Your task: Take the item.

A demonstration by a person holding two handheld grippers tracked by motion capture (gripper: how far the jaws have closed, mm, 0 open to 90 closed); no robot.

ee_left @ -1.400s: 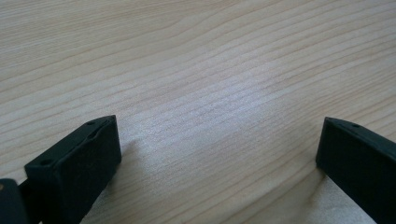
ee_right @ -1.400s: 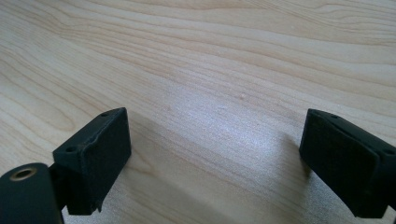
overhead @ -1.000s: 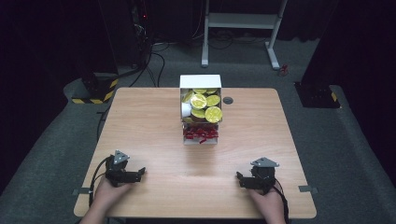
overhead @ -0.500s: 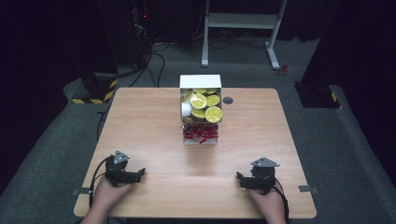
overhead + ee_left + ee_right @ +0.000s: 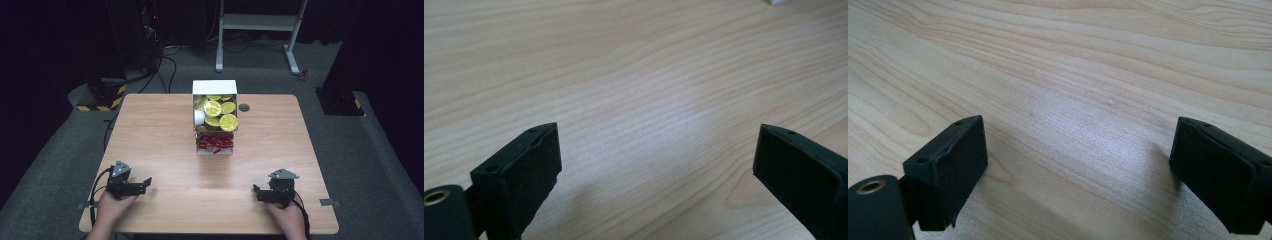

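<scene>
A white box (image 5: 215, 87) stands at the far middle of the wooden table (image 5: 160, 130). It holds several yellow-lidded cups (image 5: 220, 114), and a tray of red pieces (image 5: 215, 144) sits at its near end. My left gripper (image 5: 145, 183) rests near the front left edge, pointing right. Its jaws have just been closing a little, they stay open, and between them (image 5: 656, 150) is bare wood. At the front right, my right gripper (image 5: 256, 192) points left. It is open over bare wood (image 5: 1078, 145). Both grippers are far from the box.
A small black round grommet (image 5: 244, 107) sits in the tabletop right of the box. Behind the table are a white metal stand (image 5: 260, 22), cables and a base with yellow-black stripes (image 5: 102, 97) on the grey floor.
</scene>
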